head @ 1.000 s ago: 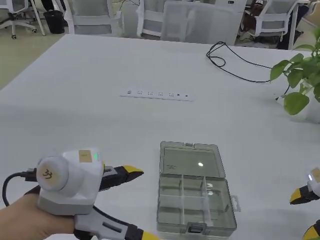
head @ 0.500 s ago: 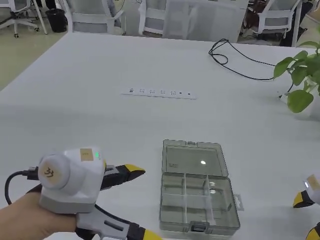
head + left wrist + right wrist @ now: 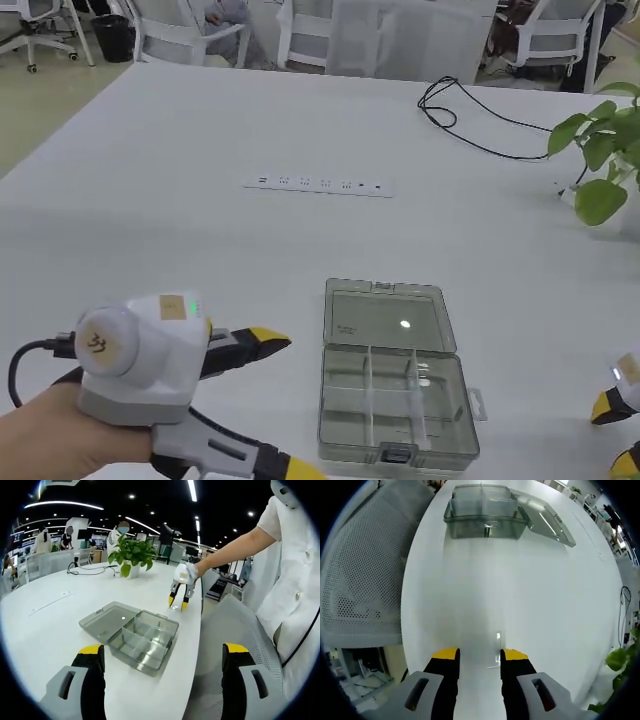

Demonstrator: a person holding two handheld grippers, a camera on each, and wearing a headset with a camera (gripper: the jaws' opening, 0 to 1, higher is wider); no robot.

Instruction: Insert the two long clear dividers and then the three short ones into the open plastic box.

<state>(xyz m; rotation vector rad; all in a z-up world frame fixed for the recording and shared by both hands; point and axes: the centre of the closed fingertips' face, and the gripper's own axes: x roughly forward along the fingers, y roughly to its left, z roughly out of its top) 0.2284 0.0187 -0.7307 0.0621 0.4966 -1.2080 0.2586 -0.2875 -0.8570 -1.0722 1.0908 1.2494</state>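
Observation:
The clear plastic box (image 3: 395,405) sits on the white table near its front edge, with its lid (image 3: 385,318) laid open behind it. Clear dividers stand inside and split it into several compartments. My left gripper (image 3: 278,405) hovers open to the left of the box, jaws wide apart, and the left gripper view looks across the box (image 3: 135,635) from between them (image 3: 162,650). My right gripper (image 3: 617,433) is open at the right edge, well clear of the box (image 3: 485,510). A small clear divider piece (image 3: 498,638) lies on the table just ahead of its tips (image 3: 479,655).
A white power strip (image 3: 315,185) lies mid-table. A black cable (image 3: 470,120) runs at the back right, next to a potted plant (image 3: 600,160). Office chairs stand beyond the far edge. A mesh chair (image 3: 360,580) sits off the table's near edge.
My right gripper has slid a little lower and further toward the right edge of the head view. The left gripper and the box stay where they were.

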